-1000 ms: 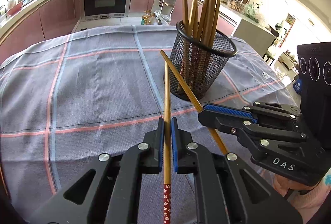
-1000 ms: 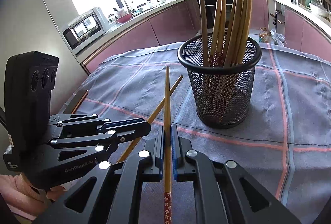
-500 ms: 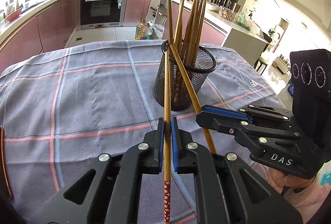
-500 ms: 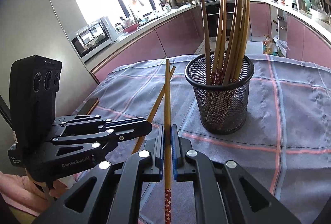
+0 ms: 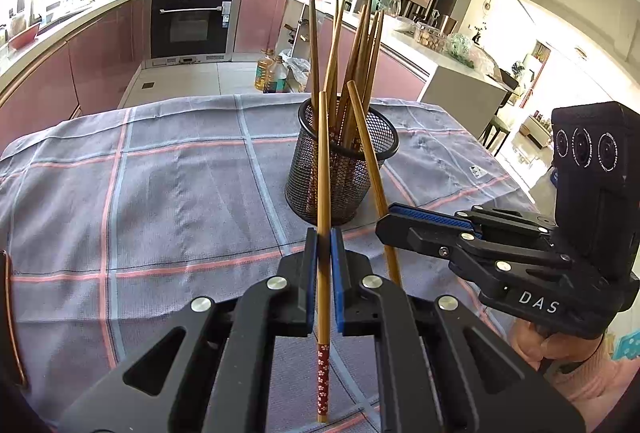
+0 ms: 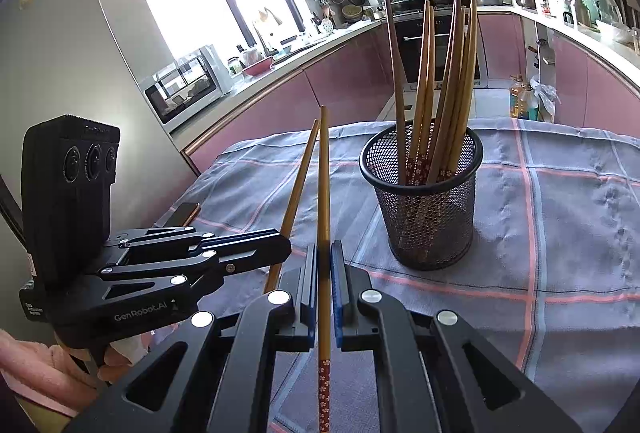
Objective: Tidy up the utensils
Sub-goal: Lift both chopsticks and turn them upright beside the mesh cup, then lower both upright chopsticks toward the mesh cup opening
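A black mesh cup [image 5: 342, 169] [image 6: 426, 201] stands on the checked tablecloth and holds several bamboo chopsticks tip-up. My left gripper [image 5: 324, 239] is shut on one chopstick [image 5: 323, 173], whose red flowered end hangs below the jaws. My right gripper [image 6: 325, 251] is shut on a second chopstick [image 6: 324, 177] the same way. Both chopsticks point up toward the cup, short of its rim. In the left wrist view the right gripper [image 5: 390, 215] sits to the right with its chopstick [image 5: 366, 153] crossing the cup. In the right wrist view the left gripper [image 6: 286, 245] sits to the left, holding its chopstick [image 6: 300, 177].
The grey tablecloth [image 5: 168, 185] with pink and blue lines covers the table. A phone-like dark object [image 6: 184, 213] lies near the table's left edge. Kitchen counters, an oven [image 5: 194, 23] and a microwave [image 6: 186, 89] stand beyond. A hand in a pink sleeve [image 5: 576, 365] holds the right gripper.
Both grippers have risen and drawn back a little from the cup, each still holding its chopstick. The cup looks smaller and farther away in both views.
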Demonstrator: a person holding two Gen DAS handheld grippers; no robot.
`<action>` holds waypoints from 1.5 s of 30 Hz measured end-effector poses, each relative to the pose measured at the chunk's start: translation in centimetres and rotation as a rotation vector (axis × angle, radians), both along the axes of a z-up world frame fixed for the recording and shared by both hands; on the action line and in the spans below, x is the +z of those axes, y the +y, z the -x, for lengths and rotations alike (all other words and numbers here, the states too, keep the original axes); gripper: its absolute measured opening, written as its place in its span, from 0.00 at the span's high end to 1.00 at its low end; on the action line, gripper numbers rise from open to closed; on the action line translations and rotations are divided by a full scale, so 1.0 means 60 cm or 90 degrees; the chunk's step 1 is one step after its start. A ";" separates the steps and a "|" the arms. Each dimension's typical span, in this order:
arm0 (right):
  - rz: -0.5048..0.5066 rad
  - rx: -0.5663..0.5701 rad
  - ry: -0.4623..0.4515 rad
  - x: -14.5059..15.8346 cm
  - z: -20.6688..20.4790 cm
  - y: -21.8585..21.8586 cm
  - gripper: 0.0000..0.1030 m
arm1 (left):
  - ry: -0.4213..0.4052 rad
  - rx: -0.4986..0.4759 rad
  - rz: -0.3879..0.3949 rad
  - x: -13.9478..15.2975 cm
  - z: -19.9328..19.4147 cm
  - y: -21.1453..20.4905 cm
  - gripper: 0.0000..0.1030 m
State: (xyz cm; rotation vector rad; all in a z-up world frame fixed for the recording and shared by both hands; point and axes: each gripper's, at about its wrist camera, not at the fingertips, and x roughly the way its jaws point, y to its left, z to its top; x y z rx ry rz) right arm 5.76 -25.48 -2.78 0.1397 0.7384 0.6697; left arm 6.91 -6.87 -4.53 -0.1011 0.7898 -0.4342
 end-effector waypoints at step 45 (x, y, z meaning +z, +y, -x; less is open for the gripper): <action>-0.049 -0.022 -0.046 0.040 0.002 -0.040 0.95 | -0.038 -0.013 0.049 0.047 0.004 0.017 0.93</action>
